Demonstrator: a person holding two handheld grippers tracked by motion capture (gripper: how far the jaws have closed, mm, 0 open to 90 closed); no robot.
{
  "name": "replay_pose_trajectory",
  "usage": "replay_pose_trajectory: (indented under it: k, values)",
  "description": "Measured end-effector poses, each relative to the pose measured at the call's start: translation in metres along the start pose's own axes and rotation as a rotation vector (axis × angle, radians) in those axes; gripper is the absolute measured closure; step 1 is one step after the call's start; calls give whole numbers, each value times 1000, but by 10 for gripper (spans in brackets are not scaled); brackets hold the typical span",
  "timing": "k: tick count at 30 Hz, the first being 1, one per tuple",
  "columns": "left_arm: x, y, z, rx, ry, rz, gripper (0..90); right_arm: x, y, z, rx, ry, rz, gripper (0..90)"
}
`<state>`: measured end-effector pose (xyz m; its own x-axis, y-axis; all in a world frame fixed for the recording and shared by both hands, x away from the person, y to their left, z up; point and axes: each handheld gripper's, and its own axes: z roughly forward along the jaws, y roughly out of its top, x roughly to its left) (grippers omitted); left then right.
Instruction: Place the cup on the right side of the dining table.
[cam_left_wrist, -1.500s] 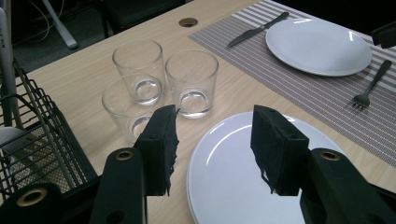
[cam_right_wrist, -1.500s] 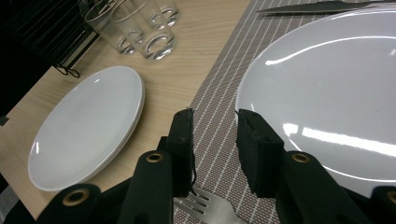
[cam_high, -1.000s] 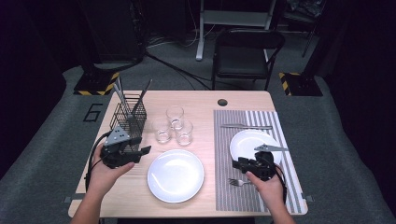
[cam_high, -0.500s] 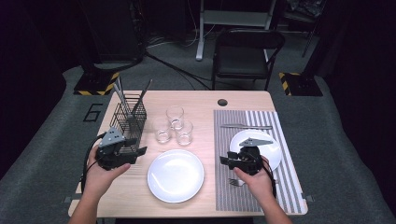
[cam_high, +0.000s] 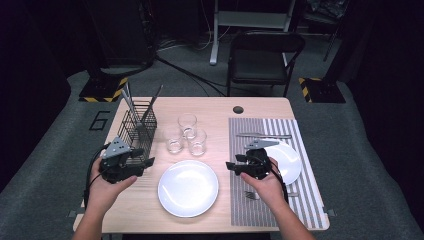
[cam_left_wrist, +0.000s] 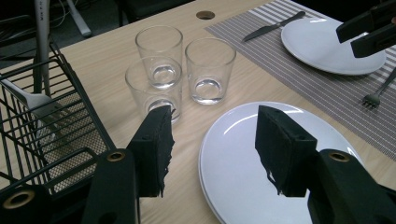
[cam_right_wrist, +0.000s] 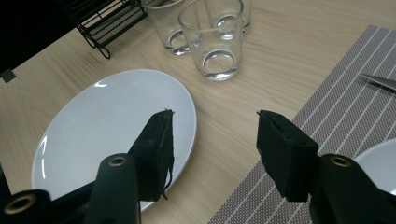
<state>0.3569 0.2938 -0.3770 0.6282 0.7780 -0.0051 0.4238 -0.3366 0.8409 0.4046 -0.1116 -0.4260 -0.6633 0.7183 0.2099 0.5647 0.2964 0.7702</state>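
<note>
Plate (cam_high: 188, 187) lies between left gripper (cam_high: 145, 163) and right gripper (cam_high: 231, 166).

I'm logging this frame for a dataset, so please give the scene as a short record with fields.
left hand-held gripper: open, holding nothing, beside the wire basket
right hand-held gripper: open, holding nothing, pointing toward the large plate
glasses: three, empty, upright
placemat: striped, bearing the small plate, knife, fork
</note>
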Motion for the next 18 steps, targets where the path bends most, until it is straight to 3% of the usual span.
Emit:
replay_pose_trajectory:
  k: [18]
  values:
    - [2,-1,-4,-7,6,-7,461,18,26,31,28,20,-101,369]
